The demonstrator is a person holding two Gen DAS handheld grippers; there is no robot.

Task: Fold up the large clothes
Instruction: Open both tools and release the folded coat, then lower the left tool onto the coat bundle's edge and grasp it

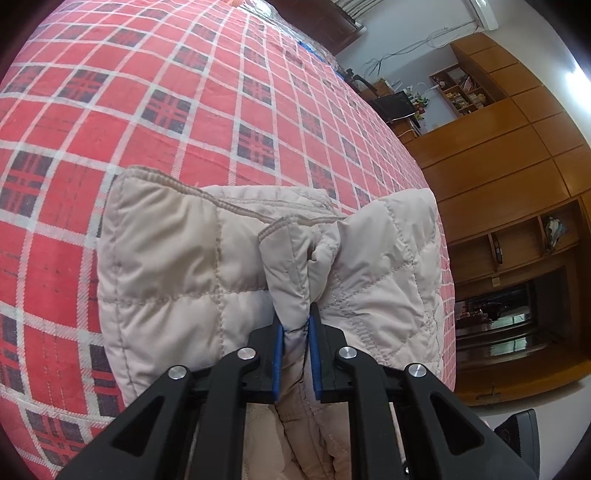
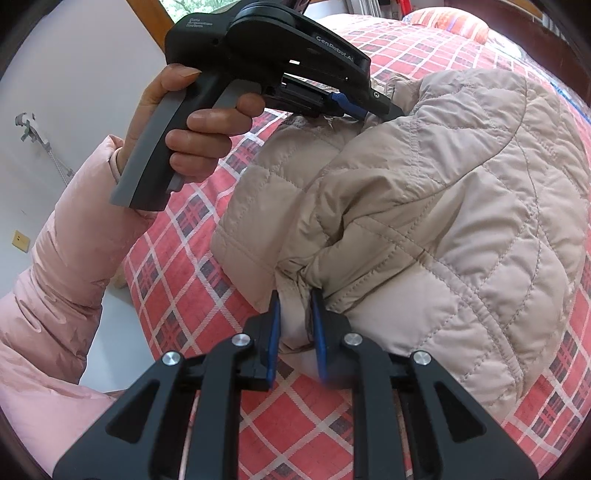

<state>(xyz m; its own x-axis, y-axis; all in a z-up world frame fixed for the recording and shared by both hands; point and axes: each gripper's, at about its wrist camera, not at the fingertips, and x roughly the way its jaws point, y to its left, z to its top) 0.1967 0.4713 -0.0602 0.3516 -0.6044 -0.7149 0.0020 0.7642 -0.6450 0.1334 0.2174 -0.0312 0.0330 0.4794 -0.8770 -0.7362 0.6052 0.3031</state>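
A beige quilted jacket (image 1: 177, 258) lies bunched and partly folded on a red plaid bed. My left gripper (image 1: 295, 321) is shut on a fold of the jacket's edge, the fabric pinched between its blue pads. In the right wrist view the same jacket (image 2: 443, 221) fills the right half. My right gripper (image 2: 295, 306) is shut on a gathered fold at the jacket's near edge. The left gripper (image 2: 384, 109), held by a hand (image 2: 192, 122), grips the jacket's far edge at the top of that view.
The red plaid bedspread (image 1: 147, 92) spreads beyond the jacket. Wooden cabinets and shelves (image 1: 517, 166) stand off the bed's right side. A pink padded sleeve (image 2: 55, 277) and a white wall are at the left, with a pillow (image 2: 450, 22) at the bed's far end.
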